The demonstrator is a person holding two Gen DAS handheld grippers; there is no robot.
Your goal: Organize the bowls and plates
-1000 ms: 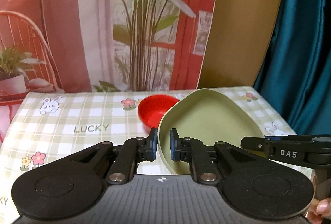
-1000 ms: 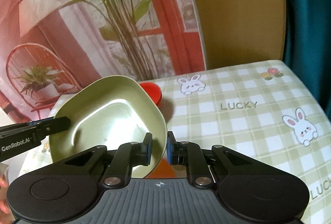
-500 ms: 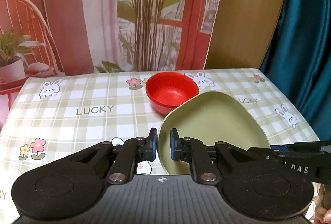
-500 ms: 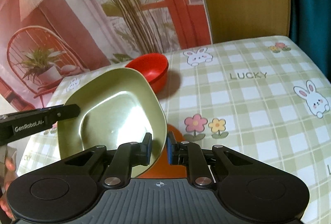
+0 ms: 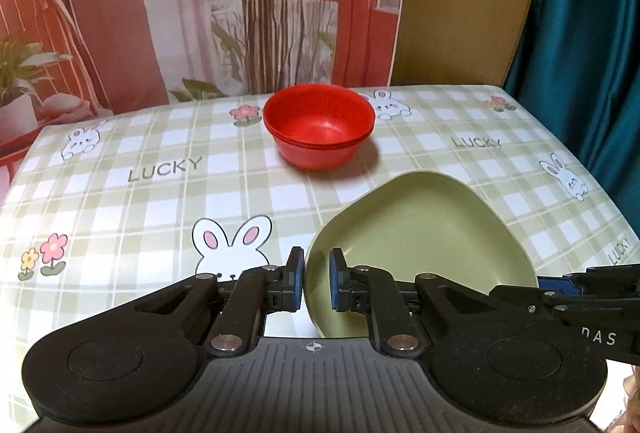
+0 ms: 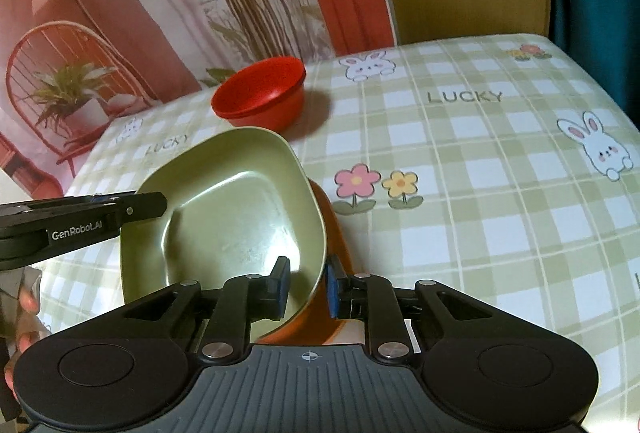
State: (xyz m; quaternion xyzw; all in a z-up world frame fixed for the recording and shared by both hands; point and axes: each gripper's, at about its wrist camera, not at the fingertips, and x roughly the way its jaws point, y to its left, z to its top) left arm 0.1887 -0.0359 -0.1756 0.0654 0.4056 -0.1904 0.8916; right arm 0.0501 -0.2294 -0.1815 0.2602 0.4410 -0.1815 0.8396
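In the left wrist view the left gripper is clamped on the near rim of a pale green plate, its blue pads pressed on the edge at about six o'clock, while the right gripper comes in from four o'clock at the plate's opposite rim. Compared with a second ago the plate sits far lower against the checked tablecloth and much less tilted, so it looks close to being set down, a placing step nearly done. The stack of red bowls stands at twelve o'clock, apart from the plate and empty inside; its doubled rim lines suggest several nested bowls. In the right wrist view the right gripper straddles the green plate rim at six o'clock, and its jaws are opening with that rim between them; the right pad stands visibly clear of the wall. The plate holds nothing. Beneath it at five o'clock an orange dish shows, so the green plate seems to be landing on it as a stack. The left gripper reaches in from nine o'clock, and the red bowls sit at eleven o'clock.
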